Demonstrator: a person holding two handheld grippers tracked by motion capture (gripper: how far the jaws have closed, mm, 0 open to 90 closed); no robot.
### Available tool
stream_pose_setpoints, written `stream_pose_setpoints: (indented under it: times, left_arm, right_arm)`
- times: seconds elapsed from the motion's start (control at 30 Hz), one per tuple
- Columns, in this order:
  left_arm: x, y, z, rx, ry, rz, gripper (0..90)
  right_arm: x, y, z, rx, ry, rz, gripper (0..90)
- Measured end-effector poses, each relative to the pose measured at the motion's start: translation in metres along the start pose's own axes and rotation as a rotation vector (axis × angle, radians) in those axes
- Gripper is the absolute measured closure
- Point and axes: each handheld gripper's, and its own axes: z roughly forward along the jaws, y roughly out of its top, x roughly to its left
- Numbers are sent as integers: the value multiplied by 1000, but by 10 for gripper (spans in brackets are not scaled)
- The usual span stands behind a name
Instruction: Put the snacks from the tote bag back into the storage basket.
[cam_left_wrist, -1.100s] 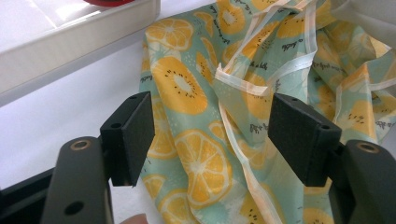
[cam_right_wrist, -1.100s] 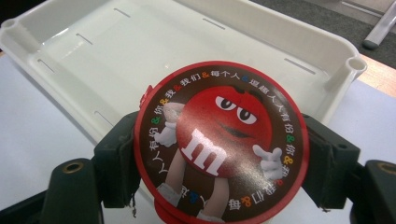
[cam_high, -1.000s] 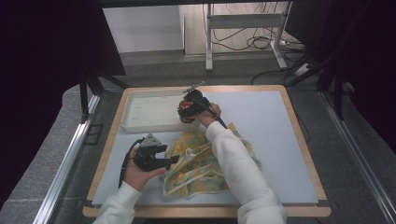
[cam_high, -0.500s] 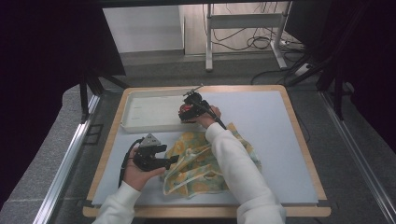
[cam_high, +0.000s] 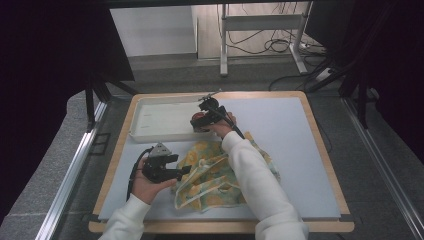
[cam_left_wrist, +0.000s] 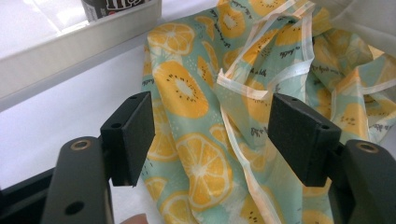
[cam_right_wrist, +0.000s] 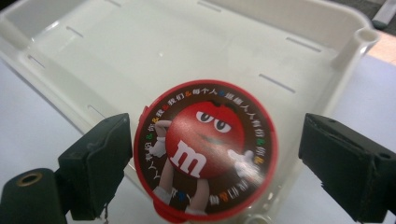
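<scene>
A round canister with a red cartoon lid (cam_right_wrist: 205, 149) stands upright in the front right corner of the white tray (cam_right_wrist: 187, 42). My right gripper (cam_right_wrist: 215, 158) straddles it; its jaws have just been opening, and gaps show between both pads and the lid. From above, the right gripper (cam_high: 201, 121) hovers at that canister (cam_high: 198, 119). A crumpled fruit-print cloth bag (cam_high: 215, 175) lies on the mat. My left gripper (cam_high: 184, 172) rests at the bag's left edge. Its jaws stand wide apart over the cloth (cam_left_wrist: 187, 93) without pinching it.
The white tray (cam_high: 150, 134) sits at the back left of the light mat (cam_high: 290, 140), which covers a wood-rimmed table. The tray's front wall (cam_left_wrist: 70, 46) lies just beyond the cloth. The right sleeve (cam_high: 250, 170) crosses over the bag.
</scene>
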Motion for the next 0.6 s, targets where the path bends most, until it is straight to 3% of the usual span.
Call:
stream_pose_setpoints:
  times: [0.27,0.6]
  left_arm:
    - [9,-2,-2,-4,12,-24,320]
    - [9,0,-5,-11,20,-14,320]
  right_arm:
    - [-2,3,-29,-68,27,5,133]
    - [4,-4,-63,-101,49,-46,190]
